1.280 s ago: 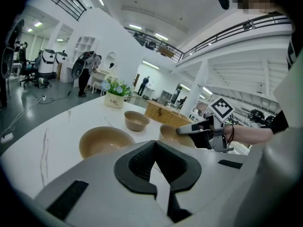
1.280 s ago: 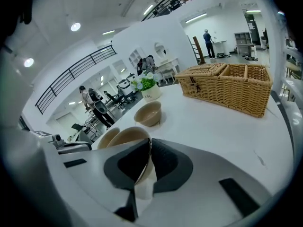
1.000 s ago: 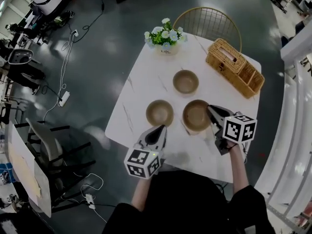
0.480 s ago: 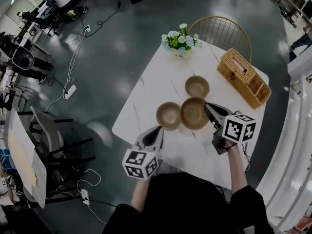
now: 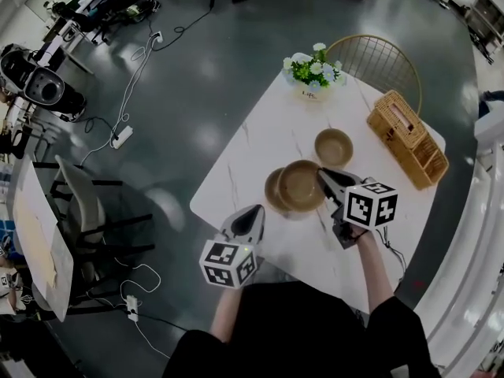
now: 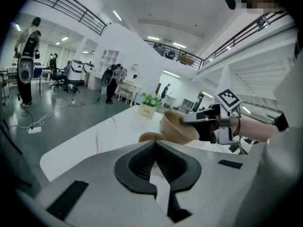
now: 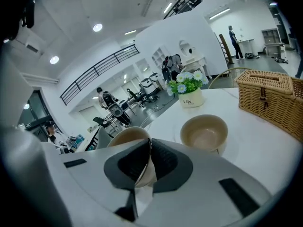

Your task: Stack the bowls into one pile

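Observation:
Three tan bowls are on or over the white marble table (image 5: 260,144). My right gripper (image 5: 324,177) is shut on the rim of one bowl (image 5: 301,185) and holds it in the air, overlapping a second bowl (image 5: 272,190) that rests on the table below and to its left. In the left gripper view the held bowl (image 6: 177,126) hangs above the resting bowl (image 6: 149,137). The third bowl (image 5: 334,146) stands alone further back, also seen empty in the right gripper view as the far bowl (image 7: 204,132). My left gripper (image 5: 252,216) is shut and empty at the table's near edge.
A pot of flowers (image 5: 311,73) stands at the far edge of the table and a wicker basket (image 5: 405,136) at the far right. A gold wire chair (image 5: 378,61) is behind the table. Cables and chairs lie on the dark floor to the left.
The right gripper has lifted its bowl off the table and carried it left, from beside the left bowl to over it. The left gripper has shifted a little at the near edge.

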